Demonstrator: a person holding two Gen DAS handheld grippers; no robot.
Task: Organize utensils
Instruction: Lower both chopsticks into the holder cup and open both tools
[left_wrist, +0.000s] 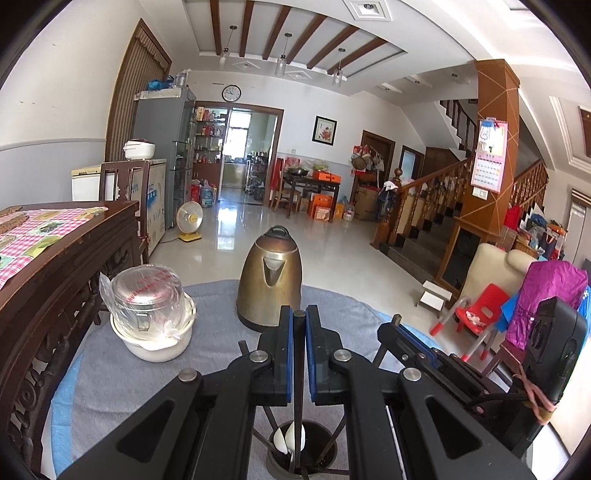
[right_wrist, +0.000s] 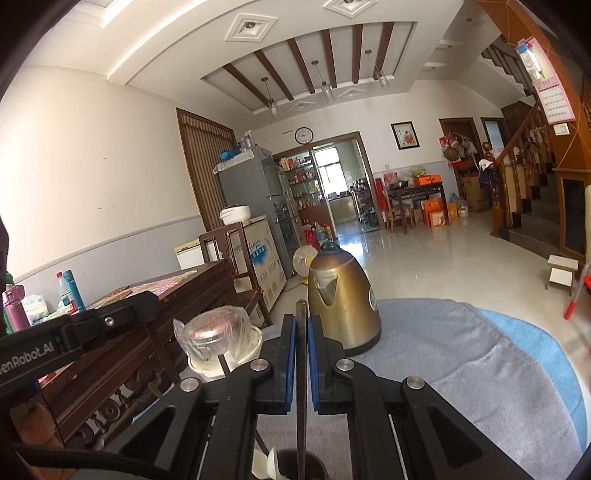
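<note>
A dark round utensil holder (left_wrist: 327, 448) stands on the grey cloth right below both grippers, with a white spoon (left_wrist: 291, 437) and several dark chopsticks in it. My left gripper (left_wrist: 299, 314) is shut on one upright dark chopstick (left_wrist: 298, 406) whose lower end reaches into the holder. In the right wrist view my right gripper (right_wrist: 301, 321) is shut on another upright dark chopstick (right_wrist: 301, 387) above the same holder (right_wrist: 319, 463), beside the spoon (right_wrist: 269, 461). The two grippers are side by side: the right gripper (left_wrist: 396, 325) shows at the right, the left gripper (right_wrist: 147, 301) at the left.
A brass-coloured kettle (left_wrist: 269, 280) stands on the cloth just ahead. Left of it a white bowl (left_wrist: 155, 343) holds a plastic-wrapped pot. A dark carved wooden table (left_wrist: 55, 280) borders the left. A red child's chair (left_wrist: 480, 310) stands at the right.
</note>
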